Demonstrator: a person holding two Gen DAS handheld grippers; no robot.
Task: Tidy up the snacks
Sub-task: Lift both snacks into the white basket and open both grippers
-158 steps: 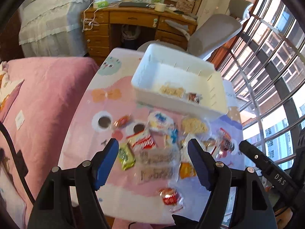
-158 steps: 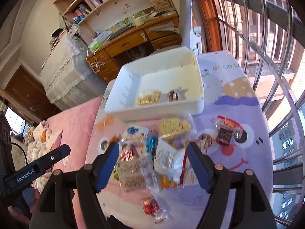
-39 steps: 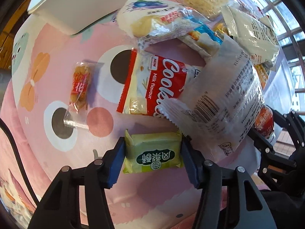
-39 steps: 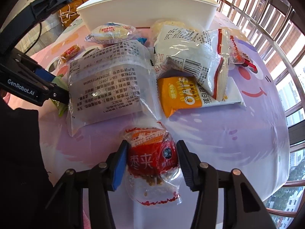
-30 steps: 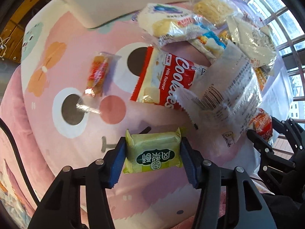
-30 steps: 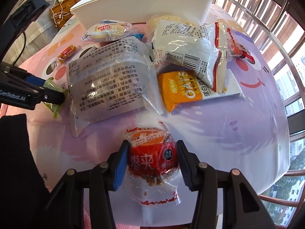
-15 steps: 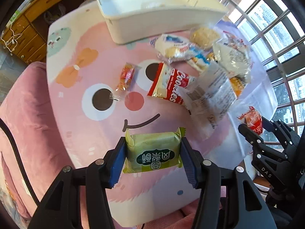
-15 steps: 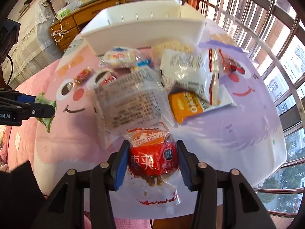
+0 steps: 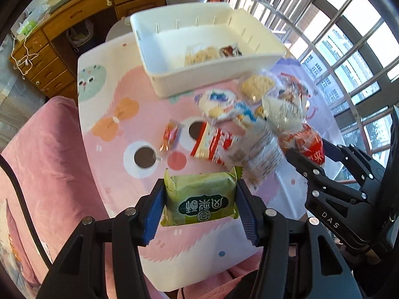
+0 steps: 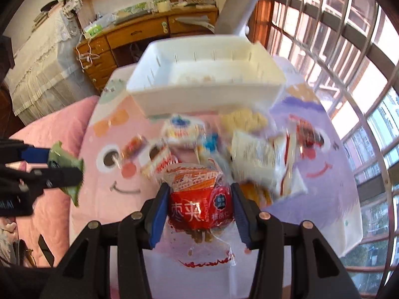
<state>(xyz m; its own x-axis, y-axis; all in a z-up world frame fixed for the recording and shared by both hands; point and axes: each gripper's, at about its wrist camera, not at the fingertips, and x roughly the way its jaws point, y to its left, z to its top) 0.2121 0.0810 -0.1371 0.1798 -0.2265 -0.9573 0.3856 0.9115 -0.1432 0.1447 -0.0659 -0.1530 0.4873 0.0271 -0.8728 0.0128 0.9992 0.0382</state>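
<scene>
Both packets are now lifted off the bench: left hand-held gripper [image 9: 200, 200] clamps the green packet [image 9: 200, 195], right hand-held gripper [image 10: 198, 210] the red packet [image 10: 200, 205]; the bin [image 9: 159, 74] at the far edge comes next.

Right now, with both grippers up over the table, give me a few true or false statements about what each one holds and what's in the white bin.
1. The left gripper is shut on a green snack packet. True.
2. The right gripper is open with nothing in it. False: it is shut on a red snack packet.
3. The white bin already holds two snacks. True.
4. The table has been emptied of snacks. False: a pile of snack packets lies on it in front of the bin.
</scene>
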